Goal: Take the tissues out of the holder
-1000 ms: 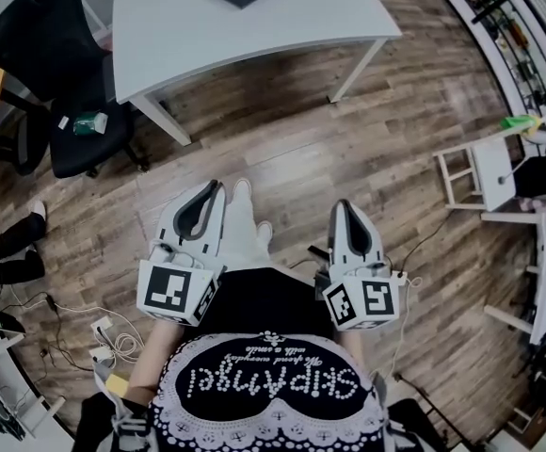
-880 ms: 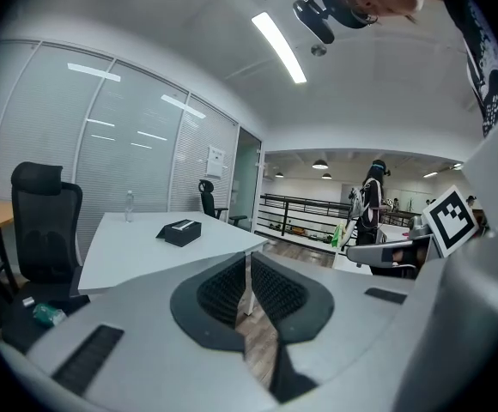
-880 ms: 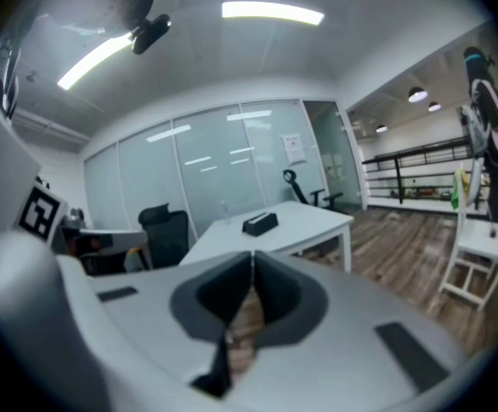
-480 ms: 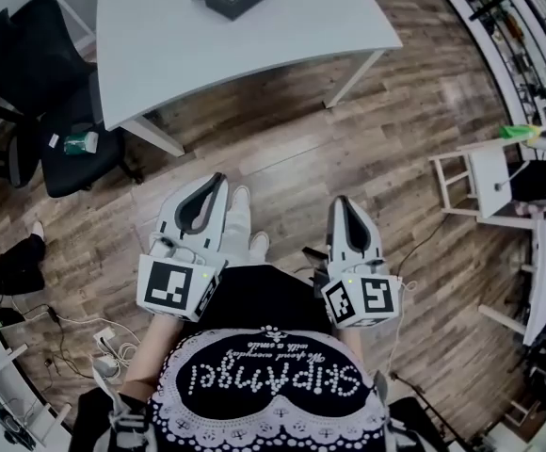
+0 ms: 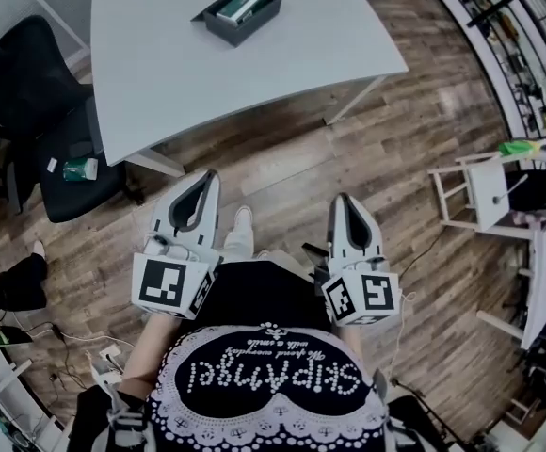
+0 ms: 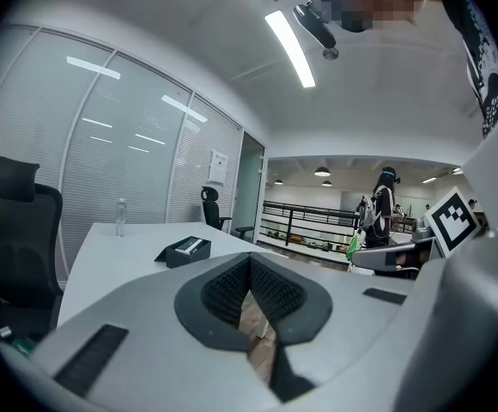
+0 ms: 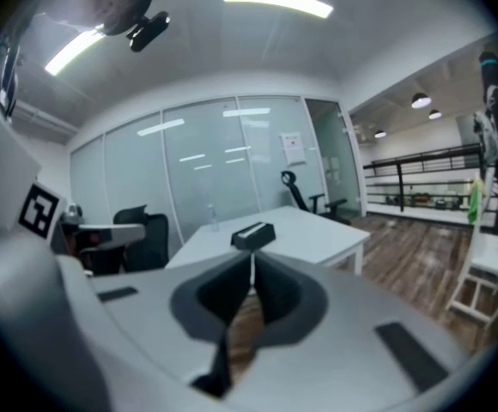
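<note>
A black tissue holder (image 5: 238, 11) with a pale tissue pack in its open top stands on the white table (image 5: 160, 73), far ahead of both grippers. It also shows as a small box, the holder (image 6: 183, 251) in the left gripper view and the holder (image 7: 253, 234) in the right gripper view. My left gripper (image 5: 205, 179) and right gripper (image 5: 342, 201) are held side by side at waist height above the wooden floor, short of the table's near edge. Both point at the table. Each has its jaws closed tip to tip with nothing between them.
A black office chair (image 5: 28, 92) stands left of the table, with a green item (image 5: 80, 168) on its seat. A white stool (image 5: 485, 182) is at the right. Cables (image 5: 104, 356) lie on the floor at lower left. A water bottle (image 6: 120, 215) stands on the table's far side.
The table and holder have drawn closer in the head view as the person steps forward. Both grippers have gone forward with the body, still shut and side by side.
</note>
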The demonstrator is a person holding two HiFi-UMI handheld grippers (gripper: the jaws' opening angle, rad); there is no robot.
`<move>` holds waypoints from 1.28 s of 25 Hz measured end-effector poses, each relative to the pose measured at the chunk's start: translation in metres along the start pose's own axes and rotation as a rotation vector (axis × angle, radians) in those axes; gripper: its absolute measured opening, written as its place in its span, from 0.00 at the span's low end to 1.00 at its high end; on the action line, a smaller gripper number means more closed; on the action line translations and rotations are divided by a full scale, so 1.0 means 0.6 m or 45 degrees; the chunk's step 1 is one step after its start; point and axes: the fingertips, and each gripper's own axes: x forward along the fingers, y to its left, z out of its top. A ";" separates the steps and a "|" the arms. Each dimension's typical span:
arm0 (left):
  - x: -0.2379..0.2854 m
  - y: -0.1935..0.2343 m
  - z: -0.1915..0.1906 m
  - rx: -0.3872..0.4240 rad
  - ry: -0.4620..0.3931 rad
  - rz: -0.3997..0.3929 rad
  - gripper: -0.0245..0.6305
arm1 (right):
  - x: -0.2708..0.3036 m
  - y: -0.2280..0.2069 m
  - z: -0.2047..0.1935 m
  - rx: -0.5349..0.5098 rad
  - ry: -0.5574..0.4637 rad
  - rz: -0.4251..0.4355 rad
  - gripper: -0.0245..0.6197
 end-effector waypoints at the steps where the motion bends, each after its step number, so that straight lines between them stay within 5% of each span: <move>1: 0.006 0.010 0.001 0.000 0.000 -0.001 0.07 | 0.009 0.001 0.002 0.004 -0.001 -0.010 0.09; 18: 0.058 0.072 -0.009 -0.058 0.040 -0.002 0.07 | 0.067 -0.012 0.004 0.028 0.054 -0.084 0.09; 32: 0.150 0.095 0.029 -0.067 0.002 0.143 0.07 | 0.189 -0.067 0.058 0.004 0.075 0.069 0.09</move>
